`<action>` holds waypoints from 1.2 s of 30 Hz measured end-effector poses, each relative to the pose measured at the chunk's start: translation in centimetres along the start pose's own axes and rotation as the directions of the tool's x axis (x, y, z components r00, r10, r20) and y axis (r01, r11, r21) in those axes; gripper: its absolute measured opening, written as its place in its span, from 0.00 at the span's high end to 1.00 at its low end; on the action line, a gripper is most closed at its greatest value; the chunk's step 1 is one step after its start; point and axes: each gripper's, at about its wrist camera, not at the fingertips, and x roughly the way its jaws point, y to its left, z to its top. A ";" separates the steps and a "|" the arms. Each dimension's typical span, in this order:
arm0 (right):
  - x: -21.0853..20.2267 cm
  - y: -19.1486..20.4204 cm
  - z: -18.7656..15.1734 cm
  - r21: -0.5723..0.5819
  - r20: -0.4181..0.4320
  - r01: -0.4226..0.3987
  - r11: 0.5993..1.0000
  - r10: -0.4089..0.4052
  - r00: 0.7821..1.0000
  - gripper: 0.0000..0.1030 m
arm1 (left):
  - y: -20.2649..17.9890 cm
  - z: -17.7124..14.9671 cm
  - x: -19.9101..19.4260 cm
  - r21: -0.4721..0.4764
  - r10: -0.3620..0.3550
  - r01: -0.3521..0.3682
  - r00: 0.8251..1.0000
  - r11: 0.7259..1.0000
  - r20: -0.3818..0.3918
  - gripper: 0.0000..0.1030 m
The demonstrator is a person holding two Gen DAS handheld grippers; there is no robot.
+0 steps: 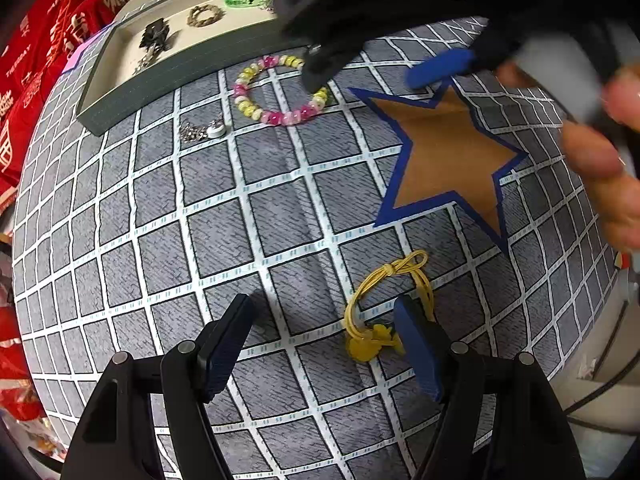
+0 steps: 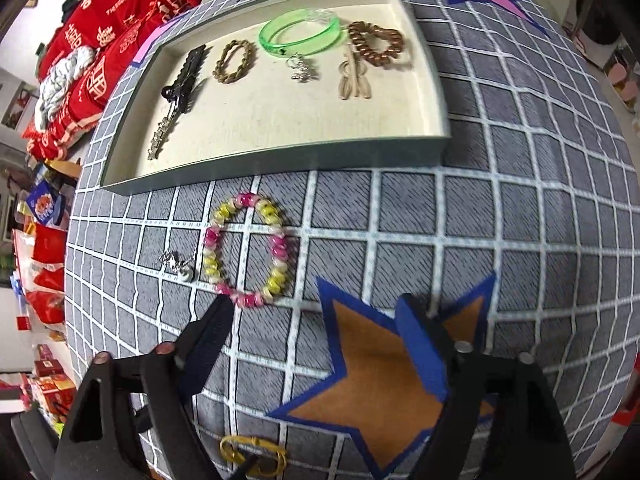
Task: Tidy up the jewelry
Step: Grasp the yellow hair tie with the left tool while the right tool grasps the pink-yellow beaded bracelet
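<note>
The table [image 2: 520,208] under its grey checked cloth has bare room all round the loose pieces, and the shallow tray [image 2: 280,160] at its far side, holding several pieces along its back, has open floor near its front wall. This looks like the pick-up step: the right gripper [image 2: 316,312], jaws wide and empty, hangs just short of the bead bracelet [image 2: 248,252], and the left gripper [image 1: 324,316], also wide and empty, stands by the yellow cord [image 1: 384,304]. Next, each must sink astride its piece, close, then clear the tray's raised front edge; a small silver charm [image 2: 180,266] just beside the bracelet could be knocked.
</note>
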 end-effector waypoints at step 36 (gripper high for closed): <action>-0.6 1.4 0.5 -0.060 0.044 0.057 0.997 -0.055 0.998 0.91 | 1.7 1.5 -0.7 -0.163 -0.171 0.173 0.985 0.971 0.031 0.90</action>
